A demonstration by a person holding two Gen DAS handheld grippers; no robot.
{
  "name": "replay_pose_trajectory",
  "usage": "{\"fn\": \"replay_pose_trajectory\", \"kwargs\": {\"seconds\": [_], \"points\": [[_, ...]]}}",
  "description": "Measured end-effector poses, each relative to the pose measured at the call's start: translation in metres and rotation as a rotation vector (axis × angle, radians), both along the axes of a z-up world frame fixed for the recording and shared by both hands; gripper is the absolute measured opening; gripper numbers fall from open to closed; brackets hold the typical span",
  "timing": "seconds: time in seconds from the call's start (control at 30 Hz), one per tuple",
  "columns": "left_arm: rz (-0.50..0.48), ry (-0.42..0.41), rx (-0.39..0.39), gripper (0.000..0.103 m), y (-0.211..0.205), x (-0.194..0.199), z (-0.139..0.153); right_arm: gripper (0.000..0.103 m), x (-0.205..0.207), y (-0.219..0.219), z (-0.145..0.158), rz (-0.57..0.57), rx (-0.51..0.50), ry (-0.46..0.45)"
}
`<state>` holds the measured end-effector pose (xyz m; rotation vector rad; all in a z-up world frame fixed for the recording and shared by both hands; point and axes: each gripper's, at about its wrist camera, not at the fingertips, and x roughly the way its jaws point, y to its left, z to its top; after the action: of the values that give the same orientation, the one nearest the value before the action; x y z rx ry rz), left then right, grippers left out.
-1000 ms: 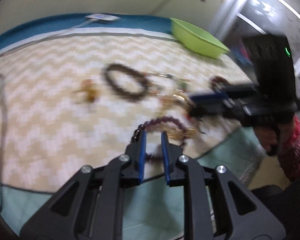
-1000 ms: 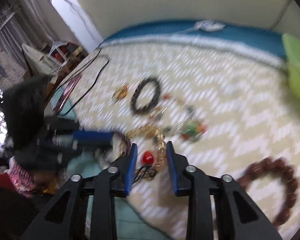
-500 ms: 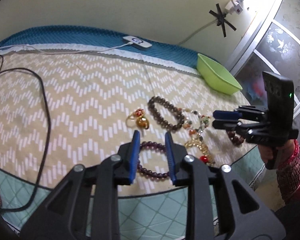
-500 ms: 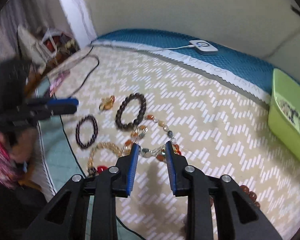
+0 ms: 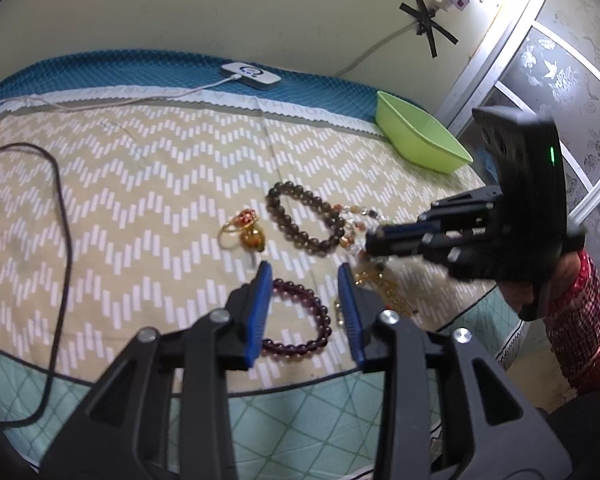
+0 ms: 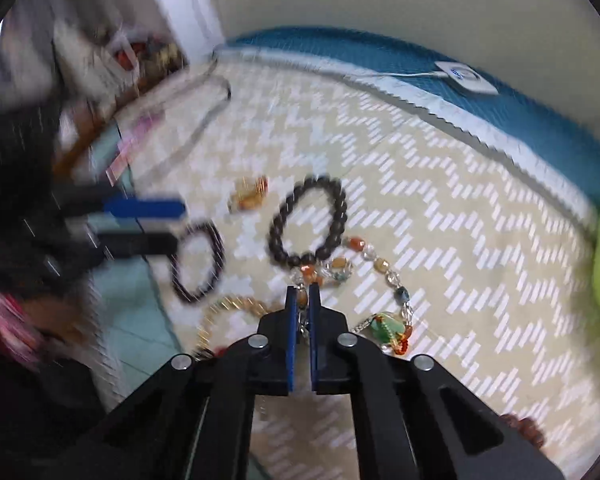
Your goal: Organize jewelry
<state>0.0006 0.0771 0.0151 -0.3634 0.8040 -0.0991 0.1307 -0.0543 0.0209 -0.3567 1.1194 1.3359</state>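
Blue-padded right hand-held gripper [image 6: 302, 292] pinches the multicoloured bead necklace [image 6: 380, 266], seen only there; left hand-held gripper [image 5: 304, 276] opening, empty.

Purple bead bracelet [image 5: 300, 322] is lying flat near the mat's front edge. Dark brown bead bracelet [image 5: 306, 220] is lying flat beyond it. Gold ring cluster [image 5: 246, 232] is resting just left. Multicoloured stone necklace [image 6: 380, 268] is trailing rightward. Green tray [image 5: 420, 140] is sitting far right.
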Motion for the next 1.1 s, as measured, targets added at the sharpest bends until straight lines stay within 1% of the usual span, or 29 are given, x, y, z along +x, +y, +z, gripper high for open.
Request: {"fn": "replay_pose_trajectory", "kwargs": {"seconds": [0.03,0.07,0.1,0.17,0.27,0.33,0.37,0.4,0.53,0.67,0.7,0.73,0.77,0.8,0.83,0.87,1.0,1.1], "points": [[-0.003,-0.006,0.005,0.032,-0.001,0.001,0.002,0.0,0.006,-0.005,0.006,-0.025,0.028,0.038],[-0.008,-0.014,0.01,0.035,-0.003,0.002,0.005,0.0,0.014,-0.012,0.015,-0.054,0.072,0.077],[-0.012,-0.02,0.016,0.045,-0.004,0.004,0.008,0.0,0.019,-0.017,0.024,-0.073,0.108,0.103],[-0.019,-0.044,0.034,0.055,-0.009,0.006,0.015,0.0,0.028,-0.024,0.038,-0.102,0.156,0.125],[-0.055,-0.083,0.079,0.056,-0.021,0.012,0.03,0.0,0.033,-0.034,0.065,-0.13,0.21,0.096],[-0.086,-0.116,0.114,0.062,-0.033,0.018,0.04,0.0,0.034,-0.039,0.083,-0.141,0.243,0.069],[-0.099,-0.129,0.13,0.066,-0.039,0.02,0.044,0.0,0.035,-0.041,0.089,-0.143,0.252,0.056],[-0.112,-0.143,0.146,0.068,-0.044,0.023,0.048,0.0,0.033,-0.043,0.097,-0.145,0.266,0.038],[-0.187,-0.187,0.201,0.068,-0.074,0.042,0.061,0.0,0.032,-0.051,0.122,-0.149,0.315,-0.005],[-0.223,-0.194,0.232,0.068,-0.093,0.065,0.063,0.0,0.03,-0.058,0.147,-0.155,0.361,-0.049],[-0.239,-0.194,0.243,0.059,-0.097,0.072,0.063,0.0,0.031,-0.062,0.156,-0.161,0.376,-0.064],[-0.255,-0.192,0.253,0.046,-0.101,0.077,0.062,0.0,0.031,-0.065,0.163,-0.167,0.388,-0.079],[-0.277,-0.172,0.259,0.016,-0.104,0.086,0.061,0.0,0.032,-0.07,0.173,-0.178,0.406,-0.098],[-0.288,-0.157,0.252,0.005,-0.105,0.09,0.062,0.0,0.034,-0.073,0.179,-0.185,0.416,-0.11],[-0.294,-0.166,0.229,0.005,-0.104,0.094,0.067,0.0,0.036,-0.076,0.185,-0.193,0.423,-0.124],[-0.296,-0.179,0.219,0.005,-0.104,0.094,0.071,0.0,0.038,-0.08,0.191,-0.203,0.433,-0.141],[-0.294,-0.22,0.189,0.005,-0.105,0.103,0.098,0.0,0.052,-0.095,0.203,-0.241,0.465,-0.167],[-0.289,-0.231,0.173,0.005,-0.108,0.115,0.115,0.0,0.067,-0.109,0.204,-0.282,0.478,-0.174]]}}
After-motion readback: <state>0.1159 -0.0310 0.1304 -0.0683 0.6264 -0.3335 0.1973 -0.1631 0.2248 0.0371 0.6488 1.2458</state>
